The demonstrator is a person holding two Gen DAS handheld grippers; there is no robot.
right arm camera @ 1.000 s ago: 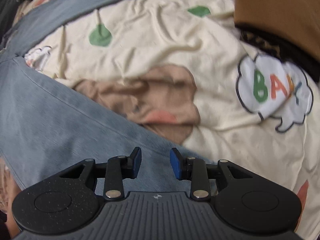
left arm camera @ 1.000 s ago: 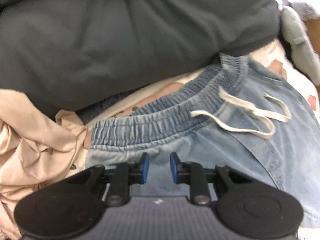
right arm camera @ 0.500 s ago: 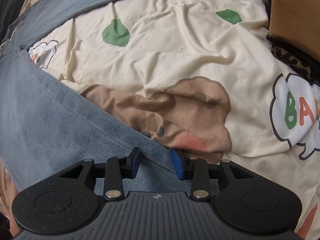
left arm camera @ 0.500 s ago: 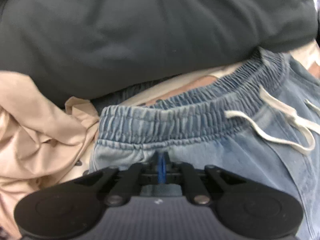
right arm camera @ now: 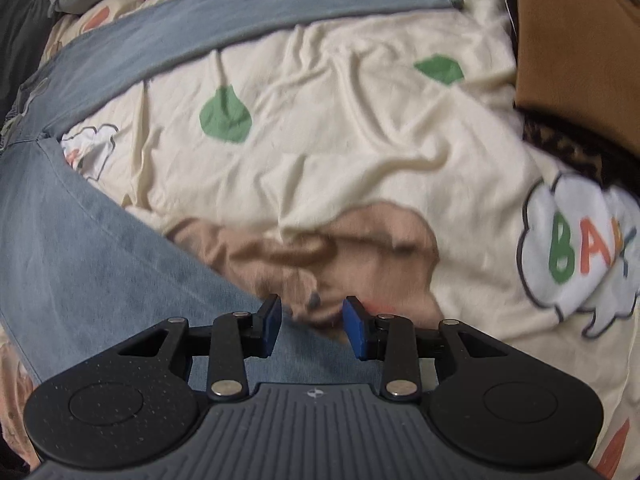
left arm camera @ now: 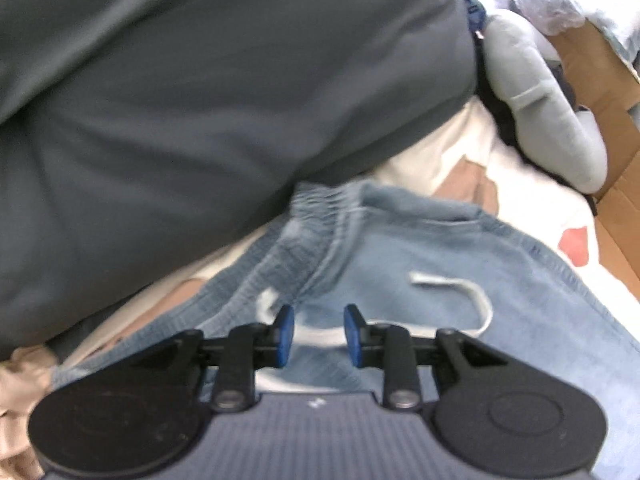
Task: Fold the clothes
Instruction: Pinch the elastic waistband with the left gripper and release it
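Light blue denim trousers [left arm camera: 460,280] with an elastic waistband [left arm camera: 316,208] and a white drawstring [left arm camera: 468,292] lie on a cream printed bed cover [right arm camera: 340,140]. The waistband is folded over onto the trousers. My left gripper [left arm camera: 318,336] is open and empty, just above the folded waist. In the right wrist view one trouser leg [right arm camera: 80,248] runs under my right gripper [right arm camera: 312,322], which is open at the leg's edge; the other leg [right arm camera: 240,8] stretches across the far side.
A large dark grey garment [left arm camera: 200,100] lies beyond the waistband. A beige cloth [left arm camera: 20,380] sits at the left. A grey plush item [left arm camera: 540,92] and a cardboard box [left arm camera: 608,92] are at the right. A brown garment [right arm camera: 580,40] lies at the far right of the bed.
My left gripper shut on the waist, carried it over to the right, then opened and let go. My right gripper stayed open and shifted slightly along the leg's edge.
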